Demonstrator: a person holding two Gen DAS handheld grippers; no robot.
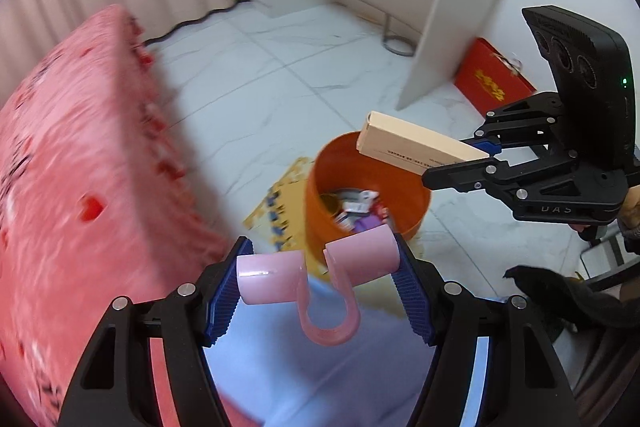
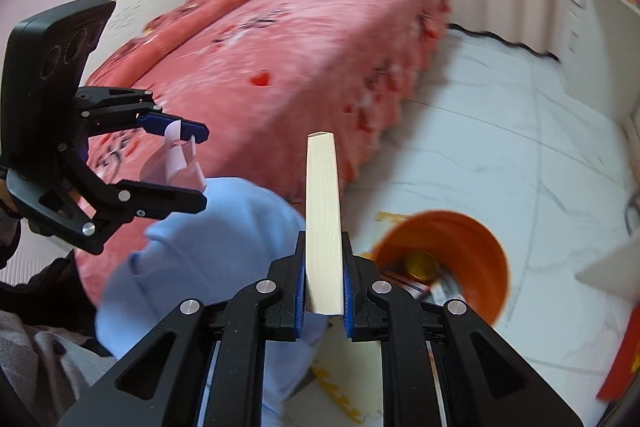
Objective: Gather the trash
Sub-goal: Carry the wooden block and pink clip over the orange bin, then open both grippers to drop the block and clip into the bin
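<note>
Right gripper (image 2: 324,291): jaws nearly closed, clamping the near end of a long, flat cream-coloured cardboard box (image 2: 323,211).
Box axis: runs straight out along the fingers, toward 12 o'clock in the right wrist view; in the left wrist view the box's free end (image 1: 412,143) overhangs the bin's far rim.
Left gripper (image 1: 320,275): jaws about half open, bracing a pale pink plastic hook-shaped clip with two roller ends (image 1: 316,273) crosswise between the pads; its U-bend hangs down.
Bin: round orange plastic waste bin (image 1: 320,195), part filled with wrappers, standing on the white marble-patterned floor (image 1: 256,91).
Key relation: the bin lies at 12 to 1 o'clock from the left jaws, just beyond the clip; at 2 o'clock from the right jaws. The right load appears nearer release.
Bed: pink patterned bedspread (image 2: 280,67) at 10 o'clock.
Writing: "DAS" on the right gripper body; small print on the box edge, illegible; gold characters on a red flat box (image 1: 494,83), unreadable.
</note>
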